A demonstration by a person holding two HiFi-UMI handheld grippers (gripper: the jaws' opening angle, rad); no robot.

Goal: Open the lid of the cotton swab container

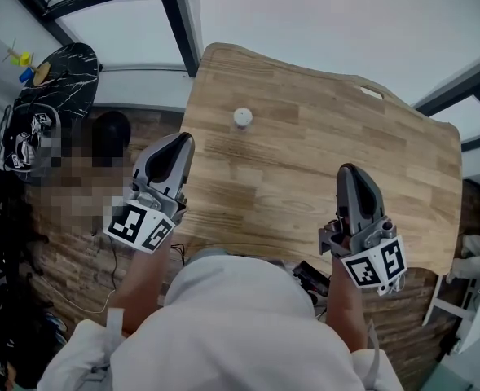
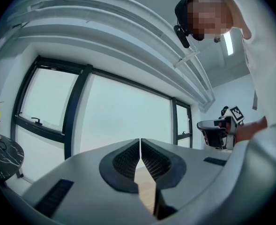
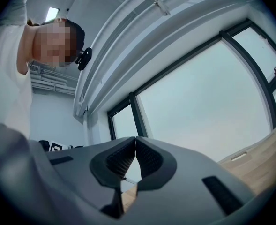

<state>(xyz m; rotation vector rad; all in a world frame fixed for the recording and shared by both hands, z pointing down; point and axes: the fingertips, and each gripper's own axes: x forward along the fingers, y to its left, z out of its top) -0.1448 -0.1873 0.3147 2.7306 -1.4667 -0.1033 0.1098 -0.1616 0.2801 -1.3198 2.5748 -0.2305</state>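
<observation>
Head view: the cotton swab container is a tiny white round thing on the wooden table, upper middle of the frame. It's too small to see inside or tell if the lid's on. Only its round top shows, so it looks upright. It sits up and right of the left tongs, fairly near, and well apart from the right tongs at lower right. Both tongs are pressed together with nothing in them.

The cotton swab container stands on the wooden table, beyond the left hand-held gripper.
</observation>
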